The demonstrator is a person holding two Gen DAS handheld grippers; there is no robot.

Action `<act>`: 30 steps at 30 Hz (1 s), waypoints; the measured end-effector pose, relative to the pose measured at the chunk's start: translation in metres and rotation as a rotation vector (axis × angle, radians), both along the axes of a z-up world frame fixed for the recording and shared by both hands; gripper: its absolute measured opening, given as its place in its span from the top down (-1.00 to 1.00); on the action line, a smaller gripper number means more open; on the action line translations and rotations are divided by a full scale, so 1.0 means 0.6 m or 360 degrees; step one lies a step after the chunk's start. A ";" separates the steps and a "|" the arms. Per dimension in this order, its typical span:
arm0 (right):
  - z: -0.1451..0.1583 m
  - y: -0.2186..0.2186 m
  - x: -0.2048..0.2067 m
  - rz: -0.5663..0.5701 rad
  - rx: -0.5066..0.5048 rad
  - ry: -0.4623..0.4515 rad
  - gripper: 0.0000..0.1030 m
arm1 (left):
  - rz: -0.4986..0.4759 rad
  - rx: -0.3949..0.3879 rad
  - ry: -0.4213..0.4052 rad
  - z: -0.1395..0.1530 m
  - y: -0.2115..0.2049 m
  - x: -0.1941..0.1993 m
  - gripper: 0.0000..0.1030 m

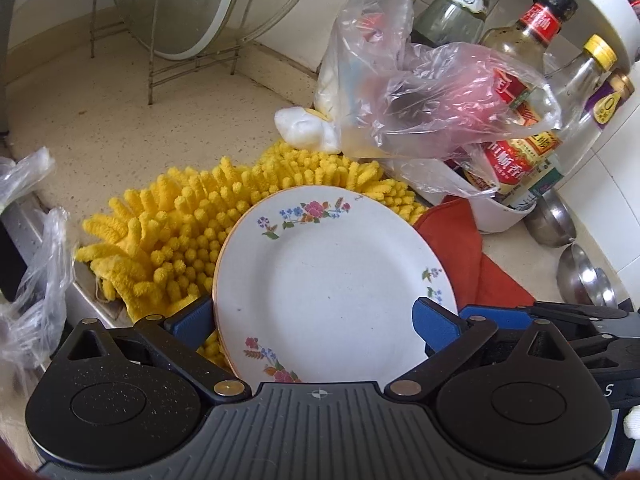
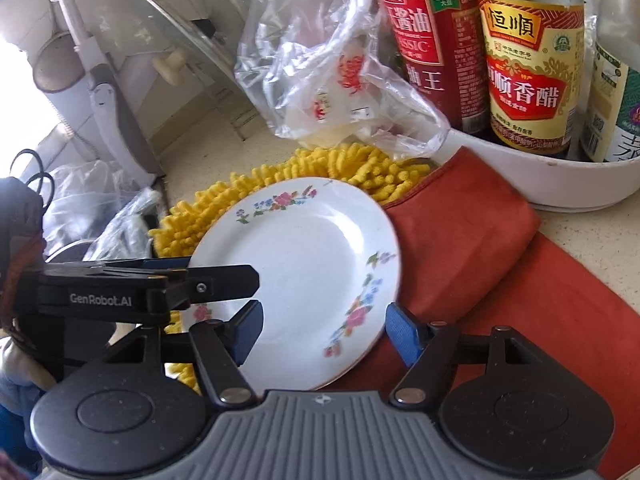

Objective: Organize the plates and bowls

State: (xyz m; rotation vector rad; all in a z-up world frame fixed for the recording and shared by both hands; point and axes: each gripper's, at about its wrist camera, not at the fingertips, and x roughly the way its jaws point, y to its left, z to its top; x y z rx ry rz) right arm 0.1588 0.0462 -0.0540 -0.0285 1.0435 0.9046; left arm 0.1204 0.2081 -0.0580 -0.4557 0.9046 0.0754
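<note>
A white plate with flower prints (image 1: 336,280) lies tilted on a yellow chenille mitt (image 1: 168,232) and a red cloth (image 1: 472,256). My left gripper (image 1: 316,320) is open, one blue pad (image 1: 192,316) left of the plate edge, the other over its right rim. In the right wrist view the same plate (image 2: 304,272) lies between my right gripper's (image 2: 324,336) open blue pads (image 2: 404,336). The left gripper (image 2: 160,284) reaches in from the left at the plate's left edge. Neither gripper is closed on the plate.
A wire rack (image 1: 192,52) with a glass lid (image 1: 188,4) stands at the back left. A white tub (image 2: 540,176) holds sauce bottles (image 2: 528,64). Plastic bags (image 1: 420,92) lie behind the mitt. Steel ladles (image 1: 584,276) lie at the right. More bags (image 1: 32,264) at the left.
</note>
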 end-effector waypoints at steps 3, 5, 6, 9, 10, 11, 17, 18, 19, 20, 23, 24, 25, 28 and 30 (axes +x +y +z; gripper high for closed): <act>0.008 -0.001 -0.011 0.0057 -0.0058 -0.0046 -0.28 | -0.0067 -0.0021 -0.0021 0.002 -0.013 -0.005 -0.99; 0.010 -0.009 -0.010 0.0041 -0.0074 -0.0054 -0.28 | -0.0082 -0.0033 -0.0012 -0.004 -0.015 -0.002 -0.99; 0.013 -0.015 -0.008 0.0021 -0.0072 -0.0061 -0.28 | -0.0082 -0.0039 -0.0003 -0.008 -0.014 0.000 -0.99; 0.019 -0.039 0.004 -0.0062 -0.0040 -0.0082 -0.28 | -0.0107 -0.0012 0.0007 -0.009 -0.020 0.000 -0.99; 0.018 -0.045 0.011 -0.0094 -0.0019 -0.0081 -0.28 | -0.0124 0.0010 0.0006 -0.009 -0.023 0.000 -0.99; 0.015 -0.046 0.020 -0.0116 0.0001 -0.0071 -0.28 | -0.0129 0.0012 0.0008 -0.010 -0.021 0.002 -0.99; -0.026 -0.023 0.052 -0.0140 0.0007 0.0020 -0.04 | -0.0071 0.0060 0.0008 -0.014 -0.001 0.021 -0.99; -0.031 -0.020 0.053 -0.0134 -0.0007 0.0024 -0.02 | -0.0085 0.0077 0.0004 -0.015 -0.002 0.024 -0.99; -0.037 -0.020 0.055 -0.0135 -0.0024 0.0046 0.04 | -0.0105 0.0098 0.0007 -0.017 -0.006 0.026 -0.99; -0.042 -0.019 0.055 -0.0145 -0.0024 0.0069 0.04 | -0.0122 0.0120 0.0014 -0.019 -0.010 0.027 -0.99; -0.042 -0.018 0.056 -0.0151 -0.0023 0.0075 0.05 | -0.0145 0.0200 0.0027 -0.026 -0.023 0.031 -0.99; -0.041 -0.017 0.056 -0.0149 -0.0030 0.0074 0.05 | -0.0143 0.0220 0.0025 -0.028 -0.026 0.032 -0.99; -0.041 -0.017 0.055 -0.0142 -0.0040 0.0077 0.06 | -0.0144 0.0240 0.0020 -0.030 -0.030 0.033 -0.99; -0.044 -0.018 0.055 -0.0152 -0.0048 0.0088 0.08 | -0.0155 0.0321 -0.0001 -0.036 -0.044 0.037 -0.99; -0.044 -0.018 0.054 -0.0165 -0.0052 0.0080 0.07 | -0.0182 0.0405 0.0009 -0.041 -0.057 0.039 -1.00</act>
